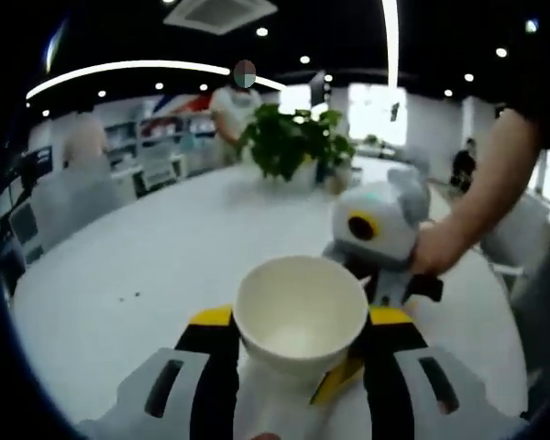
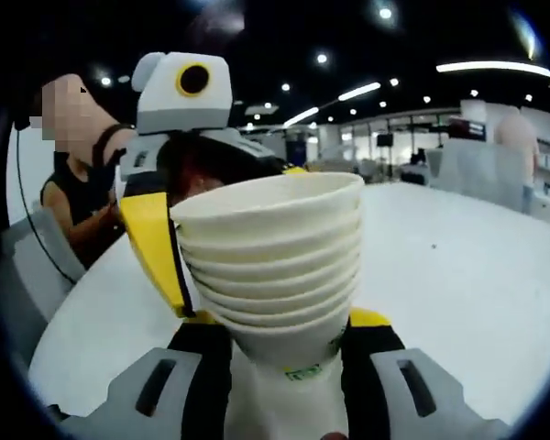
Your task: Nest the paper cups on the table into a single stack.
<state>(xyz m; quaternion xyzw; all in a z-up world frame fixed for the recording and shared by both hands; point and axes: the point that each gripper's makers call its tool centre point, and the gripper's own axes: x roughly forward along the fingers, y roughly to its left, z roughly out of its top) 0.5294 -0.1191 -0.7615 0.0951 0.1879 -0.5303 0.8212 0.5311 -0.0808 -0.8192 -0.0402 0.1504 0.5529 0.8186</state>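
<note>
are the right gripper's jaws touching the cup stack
Touching. In the right gripper view the right gripper has a jaw pressed against each side of the cup stack, no gap showing.

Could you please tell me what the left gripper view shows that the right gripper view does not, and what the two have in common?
The left gripper view looks down into the open mouth of a single paper cup held in the left tongs, with a potted plant behind on the white table.

The right gripper view shows a stack of nested cups from the side, its layered rims visible, held in the right tongs.

Both show the other tongs close by, the table and the ceiling lights.
</note>
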